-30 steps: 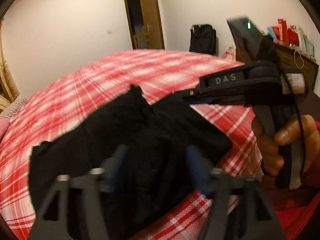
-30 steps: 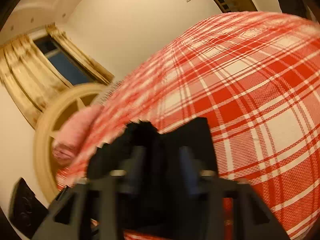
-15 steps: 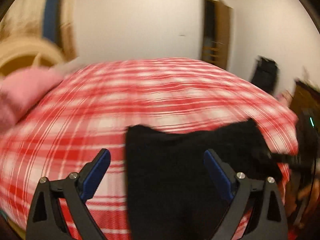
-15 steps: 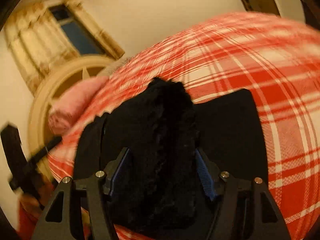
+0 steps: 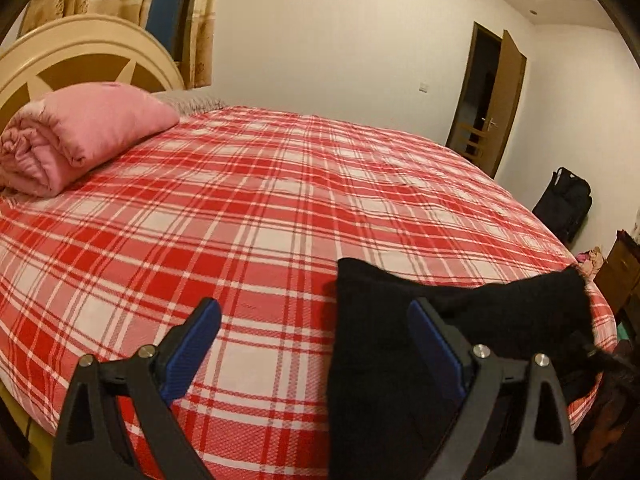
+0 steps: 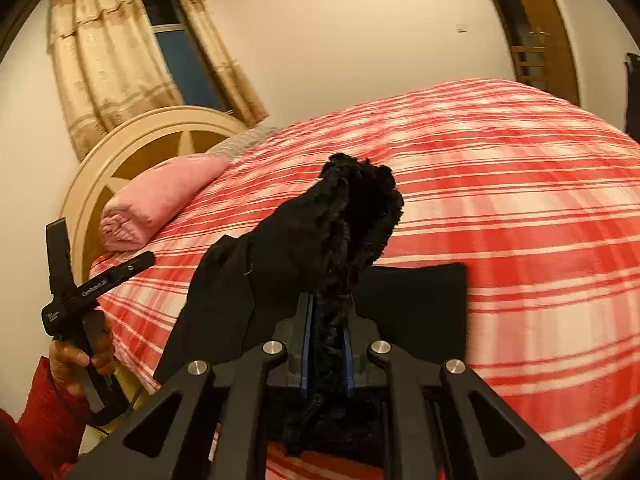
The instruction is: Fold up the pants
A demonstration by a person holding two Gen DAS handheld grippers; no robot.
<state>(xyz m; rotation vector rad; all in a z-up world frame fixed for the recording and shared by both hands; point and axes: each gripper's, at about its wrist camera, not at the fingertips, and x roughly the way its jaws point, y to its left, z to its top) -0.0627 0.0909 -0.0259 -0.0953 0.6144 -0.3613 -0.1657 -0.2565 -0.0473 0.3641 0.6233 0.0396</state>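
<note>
Black pants [image 5: 400, 360] lie at the near right edge of the bed, part flat and part bunched. My left gripper [image 5: 316, 340] is open wide above the red plaid bedspread [image 5: 260, 208]; its right blue pad [image 5: 436, 344] hovers over the pants' left edge and nothing sits between the pads. In the right wrist view, my right gripper [image 6: 327, 336] has its jaws closing on a fuzzy bunch of the pants [image 6: 340, 220], which sticks up in front of it. The left gripper [image 6: 80, 292] shows there at far left, held by a hand with a red sleeve.
A folded pink blanket [image 5: 80, 132] rests by the round cream headboard [image 5: 80, 56] at the back left. Curtains [image 6: 112, 60] frame a window. A brown door [image 5: 492, 100] stands open at the far right, with a black bag [image 5: 564, 204] on the floor and a wooden cabinet [image 5: 620, 276] near it.
My left gripper swung left off the pants and opened wide. My right gripper closed on the fuzzy bunch of pants and raised it a little.
</note>
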